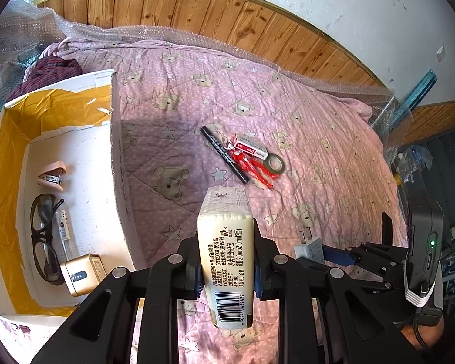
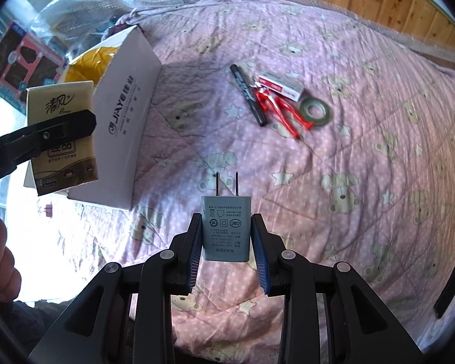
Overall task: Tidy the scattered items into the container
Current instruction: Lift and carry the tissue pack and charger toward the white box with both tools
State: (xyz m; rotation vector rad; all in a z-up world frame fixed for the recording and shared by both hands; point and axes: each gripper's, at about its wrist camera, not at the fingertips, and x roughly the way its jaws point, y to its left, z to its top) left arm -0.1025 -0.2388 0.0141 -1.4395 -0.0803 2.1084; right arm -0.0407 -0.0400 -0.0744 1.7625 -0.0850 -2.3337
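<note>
While both hands are loaded, the obvious move is to unload into the box [image 1: 118, 139] one at a time. The left hand-held gripper [image 1: 227, 267] is clamped on a tissue pack [image 1: 226, 242], held up over the bed [image 1: 318, 157] just right of the box wall. The right hand-held gripper [image 2: 227, 242] is pinching a grey charger plug [image 2: 226, 227], prongs pointing away, also above the quilt. I'd swing the tissues left over the rim first and lower them into a bare patch, clear of the glasses [image 1: 44, 236], stapler [image 1: 53, 174] and gold power bank [image 1: 82, 274], then let go low so nothing bounces. Charger next. The pen [image 1: 224, 154], red scissors [image 1: 254, 166], staple box [image 1: 253, 148] and tape roll [image 1: 273, 163] lie clustered mid-bed.
</note>
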